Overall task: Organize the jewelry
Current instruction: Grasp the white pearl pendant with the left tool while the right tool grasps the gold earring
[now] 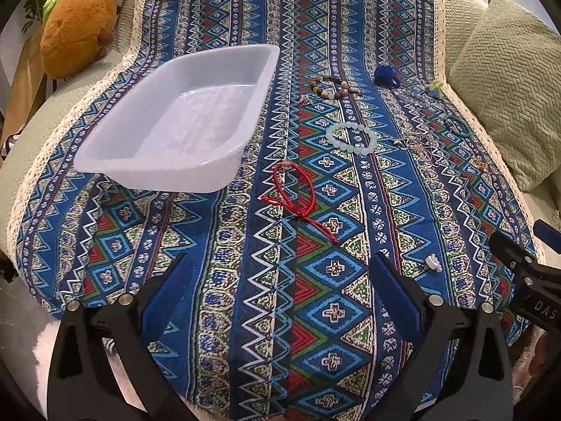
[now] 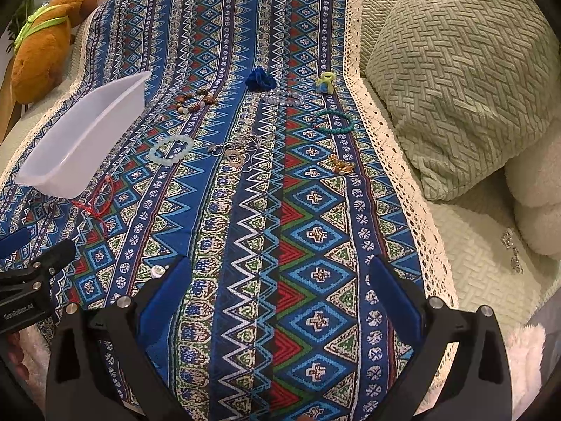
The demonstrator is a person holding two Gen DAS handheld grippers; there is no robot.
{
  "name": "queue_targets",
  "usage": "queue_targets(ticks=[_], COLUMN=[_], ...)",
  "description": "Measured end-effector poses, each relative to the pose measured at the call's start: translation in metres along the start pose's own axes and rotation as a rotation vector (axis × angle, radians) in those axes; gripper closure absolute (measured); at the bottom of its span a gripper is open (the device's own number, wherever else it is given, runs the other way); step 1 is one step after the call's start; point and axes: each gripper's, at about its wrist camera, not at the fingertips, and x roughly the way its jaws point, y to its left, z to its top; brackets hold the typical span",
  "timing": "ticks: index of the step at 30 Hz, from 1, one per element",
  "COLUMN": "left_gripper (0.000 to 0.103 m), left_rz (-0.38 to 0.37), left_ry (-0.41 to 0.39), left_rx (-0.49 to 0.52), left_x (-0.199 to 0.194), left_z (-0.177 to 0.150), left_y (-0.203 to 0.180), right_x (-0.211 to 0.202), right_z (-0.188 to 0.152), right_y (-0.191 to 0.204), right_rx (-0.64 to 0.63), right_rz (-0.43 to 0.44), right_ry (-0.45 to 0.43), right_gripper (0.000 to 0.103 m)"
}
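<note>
A white plastic tray [image 1: 224,70] [image 2: 115,91] stands empty on the patterned cloth. Jewelry lies spread over the cloth: a red cord bracelet [image 1: 298,193] [image 2: 101,196], a pale green bead bracelet [image 1: 350,137] [image 2: 171,149], a brown mixed-bead bracelet [image 1: 331,87] [image 2: 196,101], a turquoise bead bracelet [image 2: 333,122], a tangle of silver chains [image 2: 238,151], a gold piece [image 2: 342,165], a clear bead bracelet [image 2: 284,98] and a small white earring [image 1: 433,263] [image 2: 157,271]. My left gripper [image 1: 280,280] is open and empty, near of the red cord. My right gripper [image 2: 280,280] is open and empty.
A blue fabric scrunchie [image 1: 385,75] [image 2: 259,79] and a yellow-green knot charm [image 2: 324,82] lie at the far side. A brown plush toy [image 1: 80,24] sits far left. A green woven cushion [image 2: 463,77] lies right of the cloth. Small silver pieces [image 2: 512,251] lie on the sofa.
</note>
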Motion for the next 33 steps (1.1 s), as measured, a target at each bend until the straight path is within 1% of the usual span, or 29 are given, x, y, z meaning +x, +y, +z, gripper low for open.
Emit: queue_targets(ticks=[4, 7, 9, 10, 13, 14, 15, 18, 19, 22, 24, 27, 29, 30, 33], left_gripper=[0.005, 0.005, 0.005, 0.005, 0.005, 0.005, 0.005, 0.005, 0.005, 0.005, 0.005, 0.005, 0.005, 0.005, 0.006], left_rz=[-0.031, -0.093, -0.139, -0.161, -0.22, -0.225, -0.23, -0.265, -0.282, -0.313, -0.314, -0.315, -0.315, -0.314, -0.313], left_ry=[0.0, -0.023, -0.04, -0.049, -0.065, -0.067, -0.067, -0.058, -0.048, -0.027, -0.02, 0.001, -0.006, -0.01, -0.013], left_rx=[0.028, 0.072, 0.108, 0.132, 0.209, 0.231, 0.25, 0.292, 0.301, 0.308, 0.315, 0.31, 0.305, 0.307, 0.298], left_x=[0.01, 0.011, 0.011, 0.01, 0.012, 0.014, 0.015, 0.017, 0.02, 0.027, 0.03, 0.037, 0.04, 0.04, 0.043], left_z=[0.001, 0.001, 0.001, 0.0, -0.004, -0.006, -0.007, -0.011, -0.012, -0.014, -0.015, -0.017, -0.018, -0.017, -0.016], left_y=[-0.007, -0.02, -0.032, -0.04, -0.063, -0.07, -0.077, -0.092, -0.097, -0.106, -0.111, -0.113, -0.113, -0.114, -0.114], right_x=[0.005, 0.008, 0.013, 0.015, 0.021, 0.024, 0.028, 0.039, 0.042, 0.051, 0.055, 0.065, 0.072, 0.075, 0.087], right_z=[0.001, 0.005, 0.011, 0.014, 0.023, 0.025, 0.028, 0.028, 0.027, 0.029, 0.031, 0.045, 0.054, 0.057, 0.068], right_y=[-0.003, -0.012, -0.027, -0.032, -0.041, -0.043, -0.045, -0.05, -0.051, -0.061, -0.065, -0.073, -0.077, -0.079, -0.084], right_rx=[-0.021, -0.038, -0.006, -0.012, -0.067, -0.081, -0.104, -0.143, -0.146, -0.124, -0.116, -0.111, -0.101, -0.097, -0.094], right_rz=[0.021, 0.028, 0.072, 0.073, 0.02, 0.024, 0.039, 0.036, 0.04, 0.088, 0.102, 0.102, 0.111, 0.117, 0.124], right_ry=[0.012, 0.009, 0.022, 0.025, 0.022, 0.029, 0.043, 0.069, 0.075, 0.086, 0.081, 0.081, 0.084, 0.089, 0.106], right_gripper=[0.003, 0.003, 0.003, 0.003, 0.003, 0.004, 0.004, 0.015, 0.017, 0.017, 0.017, 0.017, 0.022, 0.027, 0.029])
